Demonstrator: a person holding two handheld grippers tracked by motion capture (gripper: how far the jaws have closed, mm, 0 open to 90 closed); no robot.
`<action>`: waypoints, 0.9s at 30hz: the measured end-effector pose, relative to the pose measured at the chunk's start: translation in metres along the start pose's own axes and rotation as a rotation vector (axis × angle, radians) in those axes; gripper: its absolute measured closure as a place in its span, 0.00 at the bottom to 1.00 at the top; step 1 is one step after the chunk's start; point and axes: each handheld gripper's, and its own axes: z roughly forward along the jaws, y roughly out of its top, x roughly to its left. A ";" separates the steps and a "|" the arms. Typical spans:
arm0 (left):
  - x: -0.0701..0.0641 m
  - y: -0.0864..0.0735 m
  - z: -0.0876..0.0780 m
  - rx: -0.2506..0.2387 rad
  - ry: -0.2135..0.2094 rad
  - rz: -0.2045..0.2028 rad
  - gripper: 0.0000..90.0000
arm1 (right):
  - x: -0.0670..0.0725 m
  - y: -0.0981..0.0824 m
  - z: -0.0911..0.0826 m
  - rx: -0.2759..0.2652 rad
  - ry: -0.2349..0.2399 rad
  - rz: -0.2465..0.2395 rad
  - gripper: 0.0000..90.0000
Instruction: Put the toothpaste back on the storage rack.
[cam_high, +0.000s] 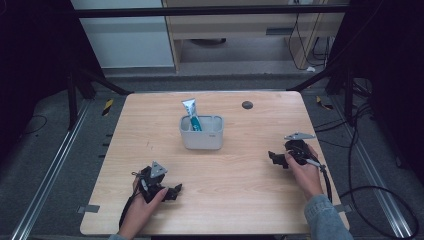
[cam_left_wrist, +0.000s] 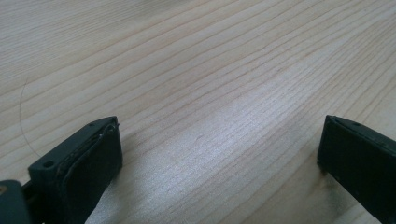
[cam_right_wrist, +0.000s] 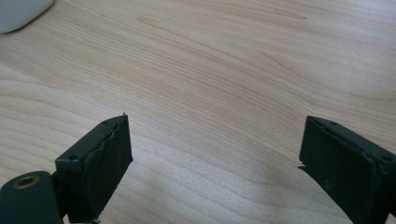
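Wooden table (cam_high: 240, 195), grey bin (cam_high: 201, 138), dark disc (cam_high: 247, 105)

Tube (cam_high: 192, 114) in bin (cam_high: 201, 140), mid-table (cam_high: 150, 125), hand-held grippers well apart

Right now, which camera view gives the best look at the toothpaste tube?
The high view: the toothpaste tube stands leaning in the grey bin mid-table, top poking above the rim. The right gripper view catches just a pale corner, likely the bin; the left gripper view faces bare table.

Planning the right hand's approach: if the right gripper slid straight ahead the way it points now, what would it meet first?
Probably nothing at first: the right gripper, jaws open, faces bare light wooden table. The white plastic bin holding the white-and-teal tube sits left of that line, only its corner visible. Depth is uncertain.
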 end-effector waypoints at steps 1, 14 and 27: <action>0.000 0.000 0.000 0.000 0.000 0.000 0.00 | -0.002 -0.001 0.001 -0.001 -0.005 0.006 0.10; 0.000 0.000 0.000 0.000 0.000 0.000 0.00 | -0.014 -0.006 0.011 0.009 -0.029 0.064 0.09; 0.000 0.000 0.000 0.000 0.000 0.000 0.00 | -0.013 -0.012 0.018 0.021 -0.078 0.039 0.05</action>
